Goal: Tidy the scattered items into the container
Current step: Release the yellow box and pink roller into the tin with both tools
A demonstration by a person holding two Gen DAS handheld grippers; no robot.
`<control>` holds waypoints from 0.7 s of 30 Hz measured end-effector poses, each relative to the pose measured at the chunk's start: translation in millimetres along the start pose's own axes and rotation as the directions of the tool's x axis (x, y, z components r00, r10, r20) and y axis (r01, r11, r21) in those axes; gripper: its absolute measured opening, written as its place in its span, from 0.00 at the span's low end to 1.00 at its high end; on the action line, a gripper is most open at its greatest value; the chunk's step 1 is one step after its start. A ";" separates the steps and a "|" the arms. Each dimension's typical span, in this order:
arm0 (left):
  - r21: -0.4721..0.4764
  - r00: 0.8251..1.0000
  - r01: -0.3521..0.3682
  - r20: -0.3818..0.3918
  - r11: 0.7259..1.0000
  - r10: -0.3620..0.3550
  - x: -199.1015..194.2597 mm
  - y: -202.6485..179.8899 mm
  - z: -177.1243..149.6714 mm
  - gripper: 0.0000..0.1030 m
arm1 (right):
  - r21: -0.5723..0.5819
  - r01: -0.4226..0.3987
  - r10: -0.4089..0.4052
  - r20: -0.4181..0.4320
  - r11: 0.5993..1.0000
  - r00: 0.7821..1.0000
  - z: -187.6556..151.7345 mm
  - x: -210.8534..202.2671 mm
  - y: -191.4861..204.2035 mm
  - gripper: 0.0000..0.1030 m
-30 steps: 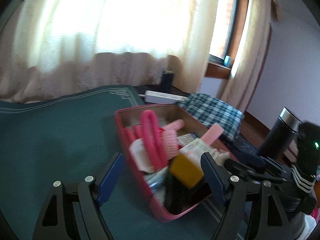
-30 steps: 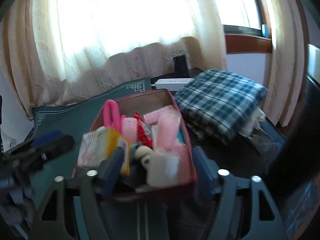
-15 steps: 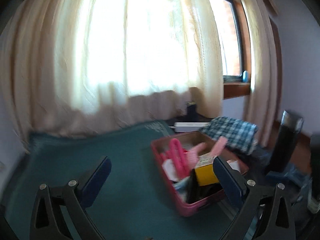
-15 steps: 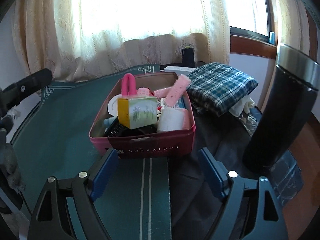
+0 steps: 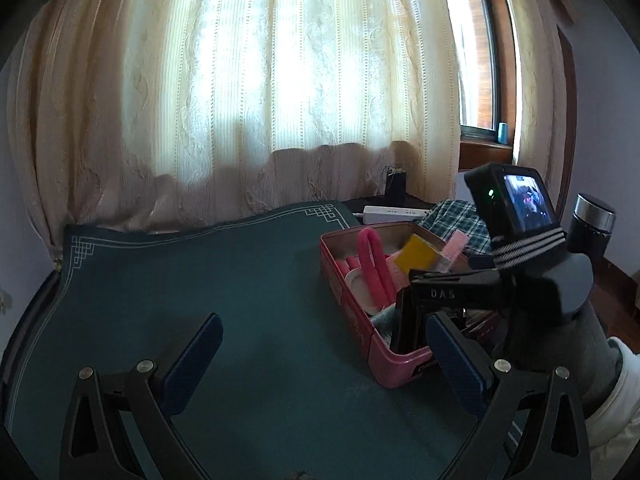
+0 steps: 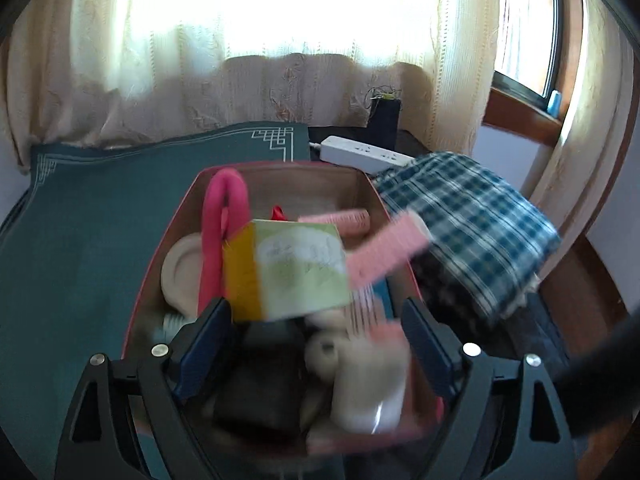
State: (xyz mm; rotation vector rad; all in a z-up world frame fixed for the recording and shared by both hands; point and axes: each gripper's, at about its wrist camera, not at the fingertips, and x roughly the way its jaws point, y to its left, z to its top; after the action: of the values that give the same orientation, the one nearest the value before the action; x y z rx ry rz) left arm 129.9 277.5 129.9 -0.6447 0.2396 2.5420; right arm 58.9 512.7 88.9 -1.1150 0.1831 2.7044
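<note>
- The left gripper (image 5: 324, 364) stands spread wide, nothing between its blue pads (image 5: 192, 364); its jaws have just been opening. It hangs over bare green table mat (image 5: 180, 280).
- The red container (image 5: 352, 312) sits just off its right pad, on the mat's right part, apart from the left gripper.
- The right gripper (image 6: 316, 344) is released too, and its jaws have just been opening further; it grasps nothing. Its pads (image 6: 208, 344) hover above the near end of the container (image 6: 152, 280), which fills the middle of its view.
- In the left wrist view the right tool's black body (image 5: 532, 292) hangs over the container's near right corner, with a small lit screen (image 5: 526, 200) on top and a pale sleeve (image 5: 616, 408) behind it.
- The container is piled full: a yellow and green box (image 6: 296, 272) lies tilted on top in the middle, a bent pink tube (image 6: 220, 236) stands at its left, a cream round piece (image 6: 182, 272) lies against the left wall, a pink comb (image 6: 384, 248) leans across the right rim, and a white roll (image 6: 368, 384) and a black item (image 6: 260, 384) lie blurred at the near end.
- A folded blue checked cloth (image 6: 472, 220) lies just right of the container, off the mat.
- A white power strip (image 6: 360, 154) lies behind the container, near the cream curtain (image 6: 240, 60).
- A dark steel flask (image 5: 592, 224) stands at the far right in the left wrist view.
</note>
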 end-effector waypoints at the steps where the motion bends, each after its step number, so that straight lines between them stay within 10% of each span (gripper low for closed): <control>1: 0.006 1.000 0.003 0.002 1.000 -0.003 -0.8 -0.8 -0.8 1.00 | 0.030 -0.063 0.063 0.007 0.998 0.998 -3.7 -8.5 -3.8 0.86; 21: 0.003 0.990 0.118 -0.076 0.993 -0.117 13.5 -37.3 1.1 1.00 | -0.045 -0.132 0.135 0.068 0.990 0.989 -102.8 -112.6 2.8 0.88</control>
State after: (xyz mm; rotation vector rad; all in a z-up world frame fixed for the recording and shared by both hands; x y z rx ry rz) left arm 138.3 315.6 122.6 -0.7312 0.2301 2.4059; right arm 206.2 473.6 96.0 -1.0506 0.2000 2.8729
